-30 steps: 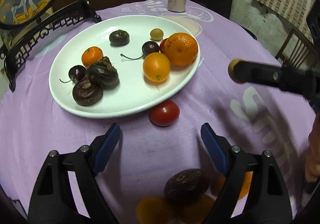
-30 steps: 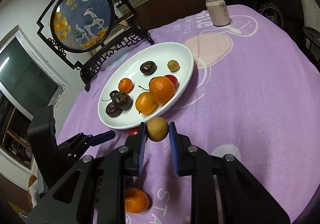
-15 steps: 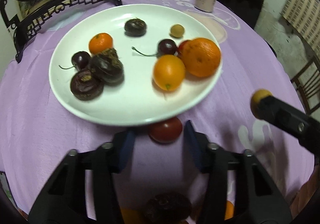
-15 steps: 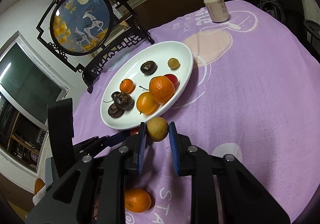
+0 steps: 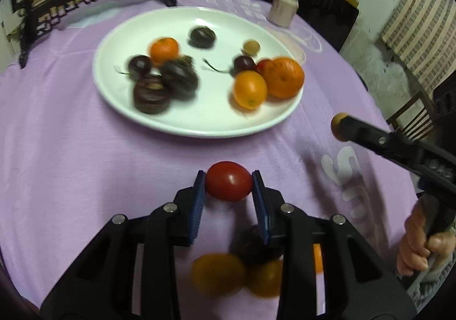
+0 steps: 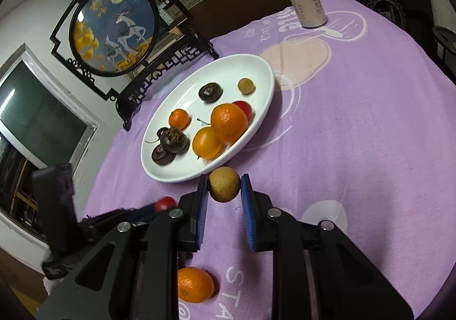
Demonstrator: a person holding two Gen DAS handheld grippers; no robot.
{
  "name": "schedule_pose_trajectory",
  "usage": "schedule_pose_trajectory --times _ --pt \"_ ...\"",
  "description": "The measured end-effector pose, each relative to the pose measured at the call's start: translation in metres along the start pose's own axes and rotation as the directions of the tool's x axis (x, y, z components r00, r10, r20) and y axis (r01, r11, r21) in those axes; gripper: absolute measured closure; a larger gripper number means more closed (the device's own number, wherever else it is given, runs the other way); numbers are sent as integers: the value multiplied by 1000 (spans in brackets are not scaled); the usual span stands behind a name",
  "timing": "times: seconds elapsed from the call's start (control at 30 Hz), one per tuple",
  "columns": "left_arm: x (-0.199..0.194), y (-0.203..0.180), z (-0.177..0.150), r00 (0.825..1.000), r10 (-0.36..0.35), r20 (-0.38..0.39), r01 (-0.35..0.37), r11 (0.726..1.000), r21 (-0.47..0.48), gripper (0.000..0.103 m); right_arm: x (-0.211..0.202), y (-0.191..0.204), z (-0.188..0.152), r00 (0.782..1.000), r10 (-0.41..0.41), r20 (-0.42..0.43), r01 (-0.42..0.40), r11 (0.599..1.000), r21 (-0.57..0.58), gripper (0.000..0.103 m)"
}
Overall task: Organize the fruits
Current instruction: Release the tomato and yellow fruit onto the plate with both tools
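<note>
Left gripper (image 5: 228,181) clamps a red tomato (image 5: 228,181) between its blue pads at lower centre of the left wrist view, evidently to carry it to the plate (image 5: 119,97) filling the upper middle. Behind the fingers, at bottom centre, blurred loose fruit (image 5: 219,273) waits on the purple cloth (image 5: 71,163), so sorting looks partly done. Up on the plate, dark fruits (image 5: 151,93) sit at the left and oranges (image 5: 282,77) at the right, perhaps grouped by kind.

Right gripper (image 6: 224,184), at centre of its own view, is closed on a small tan fruit (image 6: 224,184) just off the plate rim (image 6: 173,177), likely poised to drop it by the matching tan fruit (image 6: 246,85) at the plate's upper right. A loose orange (image 6: 195,284) lies on the cloth at bottom centre.

Writing: white letters on the cloth read "FOR LUCK" at upper centre and "STA" at bottom right. The can (image 6: 307,7) at upper right carries print too small to read.
</note>
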State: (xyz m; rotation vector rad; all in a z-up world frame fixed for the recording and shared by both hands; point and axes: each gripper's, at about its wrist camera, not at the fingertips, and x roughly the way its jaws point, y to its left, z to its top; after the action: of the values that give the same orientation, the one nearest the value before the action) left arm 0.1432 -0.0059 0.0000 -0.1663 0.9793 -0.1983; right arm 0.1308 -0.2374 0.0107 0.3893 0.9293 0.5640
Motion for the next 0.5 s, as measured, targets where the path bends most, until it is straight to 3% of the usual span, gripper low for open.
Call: schedule_pose_trajectory --times 0.23,0.37,0.5 --pt "-31 20 1 996 30 81 -28 999 -29 70 3 19 -10 1000 12 -3 -12 998 -65 80" --pt "-43 24 31 988 78 134 -76 997 -16 70 3 32 0 999 37 8 -36 996 -80 80" --pt "-40 24 73 978 120 171 -121 993 -5 70 12 47 31 1000 18 18 -16 994 -107 80"
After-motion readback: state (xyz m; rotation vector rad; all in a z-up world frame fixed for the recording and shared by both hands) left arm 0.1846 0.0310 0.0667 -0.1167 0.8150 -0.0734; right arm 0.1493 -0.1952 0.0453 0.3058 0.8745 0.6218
